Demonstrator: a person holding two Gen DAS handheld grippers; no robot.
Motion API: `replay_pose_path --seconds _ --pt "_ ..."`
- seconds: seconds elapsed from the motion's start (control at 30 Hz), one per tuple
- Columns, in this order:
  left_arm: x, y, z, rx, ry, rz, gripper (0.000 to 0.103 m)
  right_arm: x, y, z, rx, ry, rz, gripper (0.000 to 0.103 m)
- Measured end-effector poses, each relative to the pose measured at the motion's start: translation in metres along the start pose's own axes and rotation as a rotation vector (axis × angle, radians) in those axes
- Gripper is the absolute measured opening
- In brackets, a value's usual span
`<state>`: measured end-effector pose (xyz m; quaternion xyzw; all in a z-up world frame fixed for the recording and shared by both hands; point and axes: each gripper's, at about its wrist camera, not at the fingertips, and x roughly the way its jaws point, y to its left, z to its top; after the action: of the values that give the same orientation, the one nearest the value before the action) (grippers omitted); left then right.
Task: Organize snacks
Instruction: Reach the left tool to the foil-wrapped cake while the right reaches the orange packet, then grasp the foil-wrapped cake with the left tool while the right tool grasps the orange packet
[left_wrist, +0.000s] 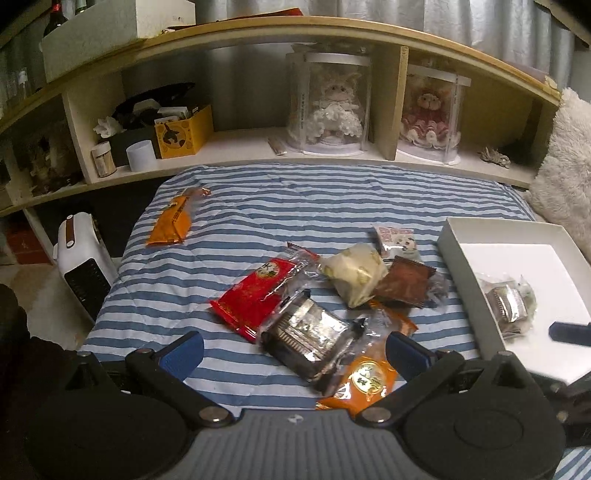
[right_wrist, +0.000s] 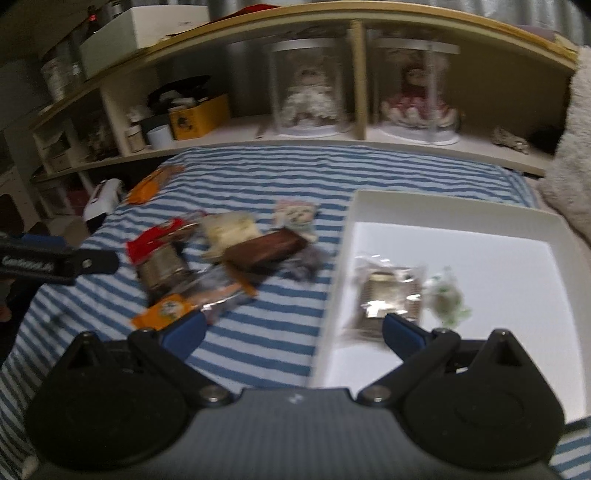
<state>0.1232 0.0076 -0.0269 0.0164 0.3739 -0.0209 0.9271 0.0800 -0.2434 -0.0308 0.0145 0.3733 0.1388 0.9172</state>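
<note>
Spreading across the middle of the left wrist view, a blue-and-white striped quilt (left_wrist: 258, 206) serves as the sorting ground; its upper half lies bare, giving open room for a reach.

- Shelf unit (left_wrist: 236, 147), upper frame: holds two cased dolls and a yellow box, well apart from the work.
- White box (right_wrist: 443, 214), right of frame: shallow, walls low, open-topped, evidently the collecting place. Its left wall is the edge any carried packet must clear. Inside lie a silver-wrapped snack (right_wrist: 388, 295) and, just beside it, a small greenish packet (right_wrist: 447, 299); much of the floor is free.
- Snack pile, centre of the left wrist view: red packet (left_wrist: 258, 291), clear-wrapped dark snack (left_wrist: 306, 332) overlapping it, cream packet (left_wrist: 354, 273), brown packet (left_wrist: 402, 280), orange packet (left_wrist: 365, 380) at the bottom.
- Lone orange packet (left_wrist: 171, 221), upper left, near the quilt's edge.
- Left gripper (left_wrist: 295, 350): jaws wide, straddling the clear-wrapped snack, gripping nothing; likely the next pick.
- Right gripper (right_wrist: 291, 332): jaws wide and empty, straddling the box's left wall.
</note>
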Motion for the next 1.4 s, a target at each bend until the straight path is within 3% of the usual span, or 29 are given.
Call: replay_pose_path --seconds 0.13,0.47,0.63,0.83,1.0,1.1,1.2,1.4 --pt "0.012 0.01 -0.005 -0.027 0.005 -0.033 0.103 0.013 0.018 -0.007 -0.004 -0.002 0.026 0.102" --pt "0.051 0.023 0.005 -0.163 0.025 0.039 0.103 0.057 0.049 -0.011 0.074 0.005 0.053 0.102" --pt "0.072 0.023 0.012 -0.222 0.049 0.032 0.103 0.08 0.071 -0.013 0.065 0.021 0.055 0.102" --pt "0.097 0.015 0.016 -0.207 0.101 0.036 0.103 0.104 0.098 -0.019 0.04 0.045 0.046 0.102" --pt "0.111 0.016 0.018 -0.221 0.136 0.043 0.103 0.114 0.087 -0.022 0.112 0.066 0.085 0.102" --pt "0.118 0.014 0.018 -0.218 0.158 0.048 0.103 0.111 0.078 -0.022 0.138 0.071 0.11 0.095" --pt "0.12 0.009 0.014 -0.186 0.178 0.053 0.103 0.107 0.073 -0.018 0.127 0.096 0.135 0.07" --pt "0.117 0.008 0.008 -0.183 0.202 0.051 0.103 0.095 0.065 -0.015 0.096 0.168 0.161 0.062"
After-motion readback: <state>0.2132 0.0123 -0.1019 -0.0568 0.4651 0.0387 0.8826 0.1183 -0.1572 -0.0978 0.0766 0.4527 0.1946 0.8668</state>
